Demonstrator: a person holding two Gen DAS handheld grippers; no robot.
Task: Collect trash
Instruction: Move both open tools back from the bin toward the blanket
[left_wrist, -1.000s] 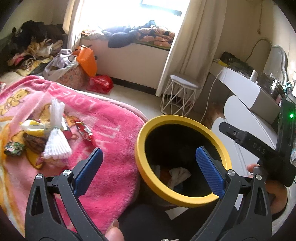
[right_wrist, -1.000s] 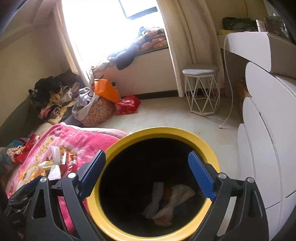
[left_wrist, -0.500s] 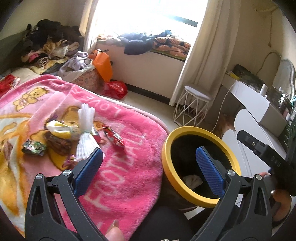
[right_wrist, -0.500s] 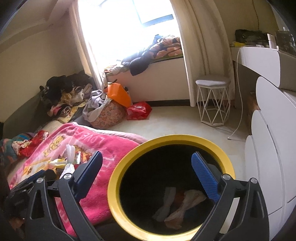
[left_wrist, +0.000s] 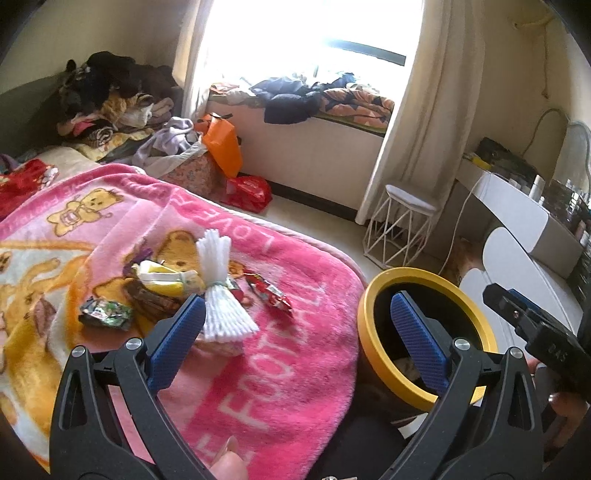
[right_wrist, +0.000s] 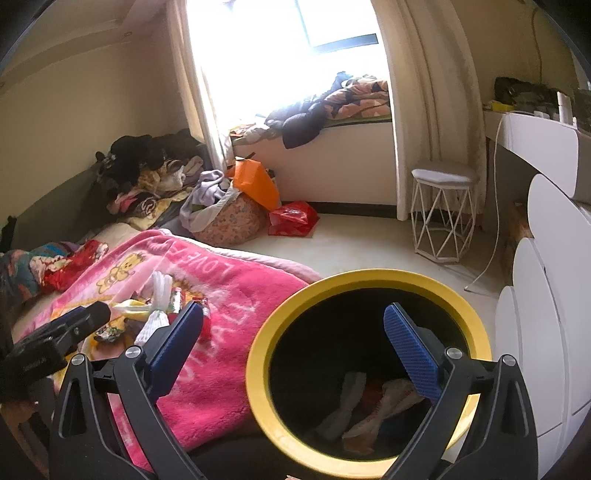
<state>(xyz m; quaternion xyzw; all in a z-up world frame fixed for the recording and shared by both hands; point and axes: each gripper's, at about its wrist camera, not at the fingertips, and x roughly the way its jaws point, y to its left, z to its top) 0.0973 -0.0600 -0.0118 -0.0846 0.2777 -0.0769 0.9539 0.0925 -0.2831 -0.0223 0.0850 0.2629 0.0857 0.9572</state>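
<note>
Both grippers empty. Left gripper (left_wrist: 295, 328) jaws spread wide, nothing between the pads, hanging over the near edge of the pink blanket (left_wrist: 295, 369). Right gripper (right_wrist: 291, 336) also spread wide, holding nothing, left pad over the blanket edge, right pad over the mouth of the bin (right_wrist: 369, 284). Bin has a yellow rim and dark inside, stands on the floor just right of the blanket; crumpled wrappers (right_wrist: 373, 410) already lie at its bottom. Trash left on the blanket, in a loose pile left of the bin: white foam net sleeve (left_wrist: 221, 291) nearest the left pad, red candy wrapper (left_wrist: 267, 291) just right of it, yellow-white packet (left_wrist: 166, 278) to the left, shiny green wrapper (left_wrist: 105, 313) further left. A white wire stool (left_wrist: 400, 229) stands far right by the curtain.
</note>
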